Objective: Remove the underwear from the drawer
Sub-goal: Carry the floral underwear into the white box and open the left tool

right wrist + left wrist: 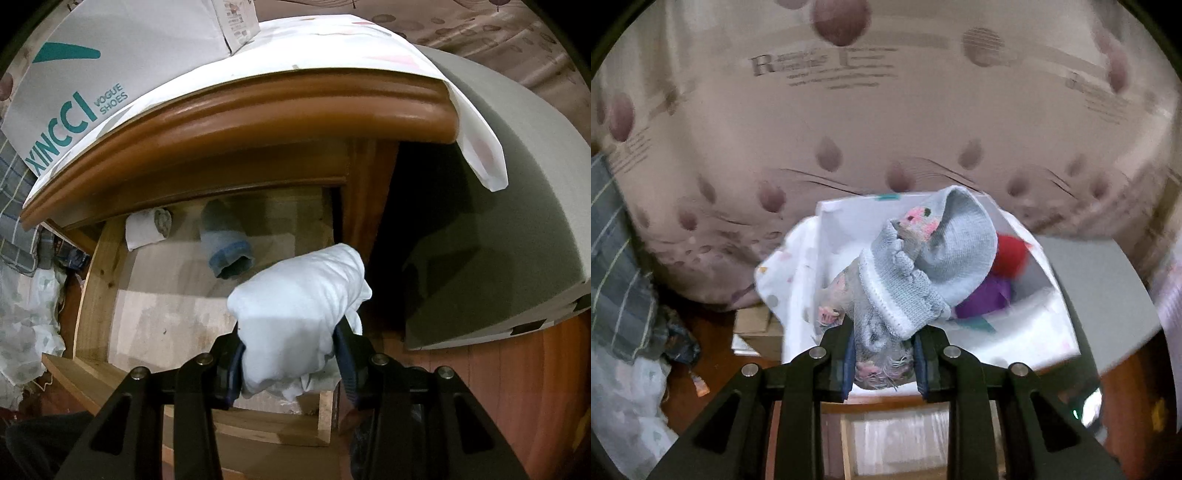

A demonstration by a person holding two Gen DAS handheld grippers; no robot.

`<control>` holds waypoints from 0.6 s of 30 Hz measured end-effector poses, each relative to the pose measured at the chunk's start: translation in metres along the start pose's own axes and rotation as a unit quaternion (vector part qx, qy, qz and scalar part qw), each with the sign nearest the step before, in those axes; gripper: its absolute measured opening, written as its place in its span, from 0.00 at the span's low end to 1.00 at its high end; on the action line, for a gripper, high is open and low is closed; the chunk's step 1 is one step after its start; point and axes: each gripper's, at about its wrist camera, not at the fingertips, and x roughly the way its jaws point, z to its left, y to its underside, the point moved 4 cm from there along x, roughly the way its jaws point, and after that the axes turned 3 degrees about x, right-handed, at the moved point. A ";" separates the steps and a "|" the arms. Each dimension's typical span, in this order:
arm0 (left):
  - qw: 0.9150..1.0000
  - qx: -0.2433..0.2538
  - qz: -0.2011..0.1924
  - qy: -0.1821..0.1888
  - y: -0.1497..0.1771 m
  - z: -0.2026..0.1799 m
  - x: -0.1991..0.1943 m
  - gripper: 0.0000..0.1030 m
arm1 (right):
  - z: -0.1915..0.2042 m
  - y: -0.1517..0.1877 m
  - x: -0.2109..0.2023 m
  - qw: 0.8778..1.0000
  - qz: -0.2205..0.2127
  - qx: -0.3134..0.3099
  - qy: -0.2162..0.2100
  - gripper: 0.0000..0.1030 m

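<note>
My left gripper [884, 363] is shut on a grey knitted garment [923, 266] with a pink pattern. It hangs over an open white box [1049, 332] that holds red [1010, 253] and purple [988, 297] cloth. My right gripper [291, 369] is shut on a white rolled garment [299, 310], held above the open wooden drawer [96, 280]. Inside the drawer lie a blue-grey rolled piece [227, 243] and a white-grey roll [147, 227] near the back.
A wooden nightstand top [258, 110] overhangs the drawer, with a white shoe box [110, 62] on a white sheet. A bed with a spotted brown cover [849, 129] fills the background. Striped blue cloth [617, 273] lies at the left. A grey panel [498, 221] stands at the right.
</note>
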 end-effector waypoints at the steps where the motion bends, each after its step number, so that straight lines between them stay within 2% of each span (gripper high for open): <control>1: 1.000 -0.004 0.006 -0.006 -0.006 0.004 0.008 0.22 | 0.000 0.000 -0.001 1.000 -0.001 0.000 0.000 0.41; 6: 0.999 -0.027 0.026 -0.028 -0.011 0.016 0.038 0.22 | 0.001 -0.002 -0.005 1.000 -0.010 -0.003 0.005 0.41; 15: 0.997 0.004 0.067 -0.044 -0.009 0.020 0.090 0.22 | -0.003 -0.004 -0.005 1.000 -0.012 0.005 0.008 0.41; 18: 0.996 0.025 0.069 -0.048 -0.002 0.021 0.103 0.23 | -0.003 -0.006 -0.002 1.000 -0.011 0.008 0.009 0.41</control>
